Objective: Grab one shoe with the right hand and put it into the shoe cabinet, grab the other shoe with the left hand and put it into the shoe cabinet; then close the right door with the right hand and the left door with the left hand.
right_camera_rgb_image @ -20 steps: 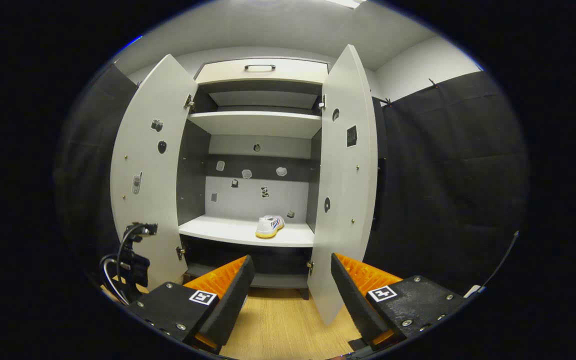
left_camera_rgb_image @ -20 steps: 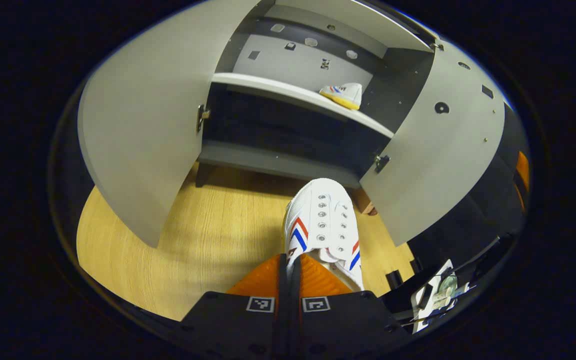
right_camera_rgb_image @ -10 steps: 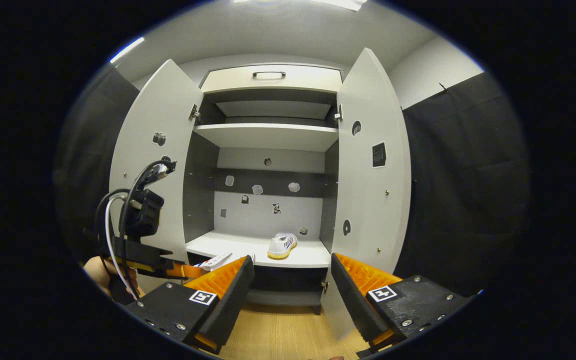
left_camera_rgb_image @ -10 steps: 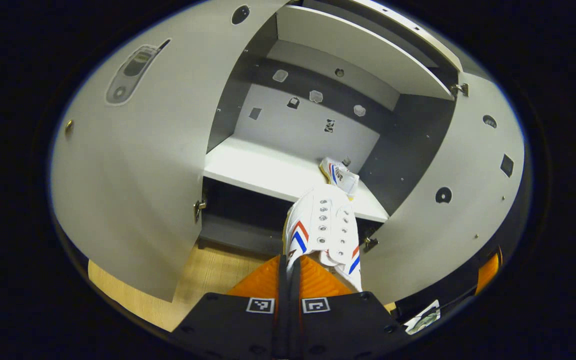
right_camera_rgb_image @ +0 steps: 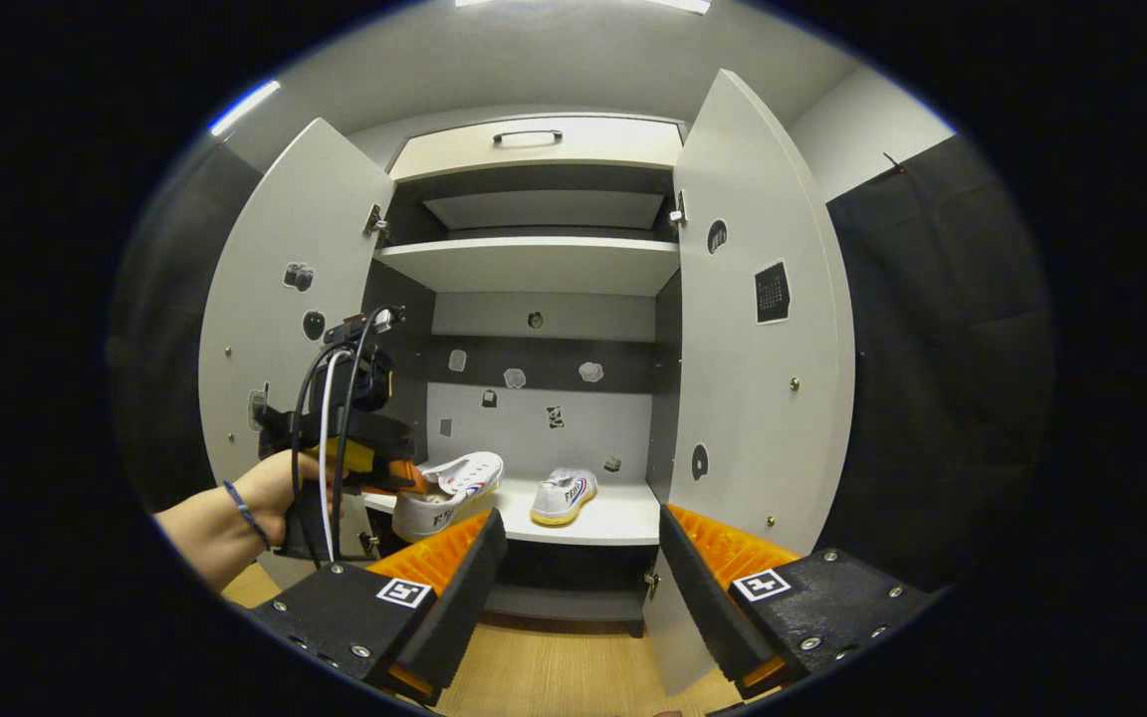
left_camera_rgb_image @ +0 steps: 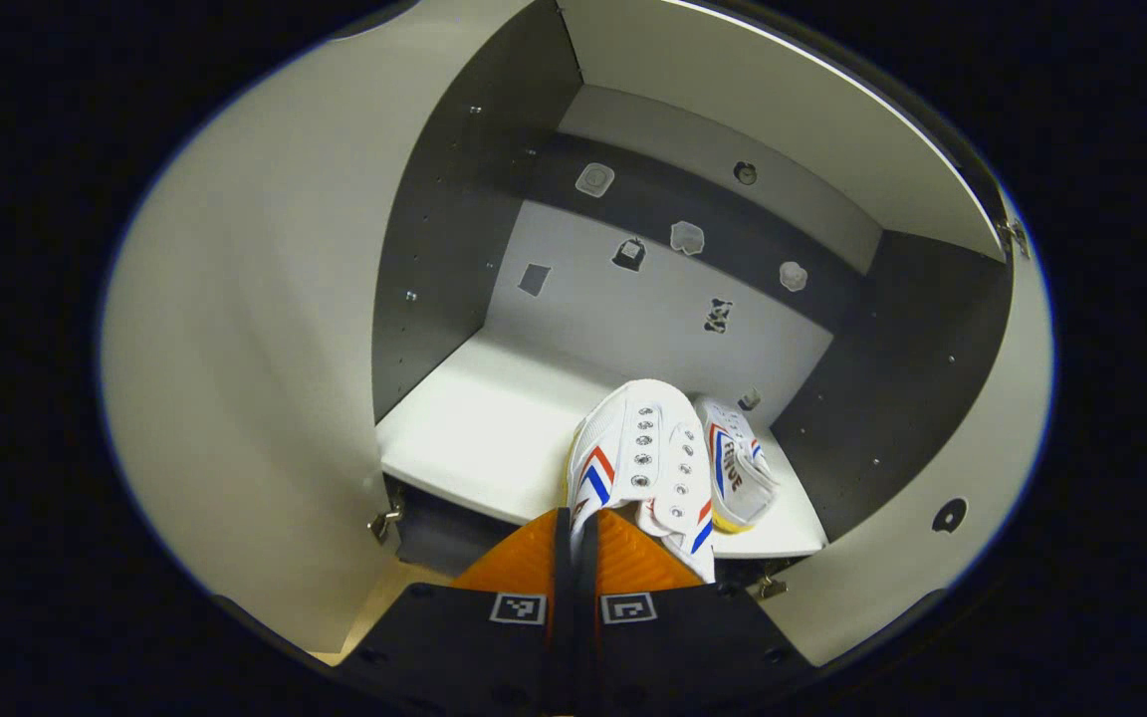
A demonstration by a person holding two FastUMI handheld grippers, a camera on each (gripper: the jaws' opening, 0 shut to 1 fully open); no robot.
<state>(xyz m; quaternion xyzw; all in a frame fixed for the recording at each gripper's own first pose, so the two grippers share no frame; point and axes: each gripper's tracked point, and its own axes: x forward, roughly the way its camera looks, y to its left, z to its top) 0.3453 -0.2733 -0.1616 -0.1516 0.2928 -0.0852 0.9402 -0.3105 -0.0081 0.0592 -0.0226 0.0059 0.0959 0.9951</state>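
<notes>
White shoe [left_camera_rgb_image: 643, 463] clenched in left gripper [left_camera_rgb_image: 575, 533] overhangs shelf edge [left_camera_rgb_image: 454, 498]; right gripper [right_camera_rgb_image: 573, 568] gapes, released.

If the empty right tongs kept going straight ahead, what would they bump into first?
Probably the front edge of the white cabinet shelf, between its open grey doors; the right tongs look free until there, though depth is unclear.

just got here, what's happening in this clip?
A person is loading a pair of shoes into an open shoe cabinet. One shoe already sits on the shelf. The left gripper is shut on the second shoe and holds it at the front of that shelf, beside the first, not yet set down. The right gripper is open and empty in front of the cabinet. The left door and right door are both wide open.
</notes>
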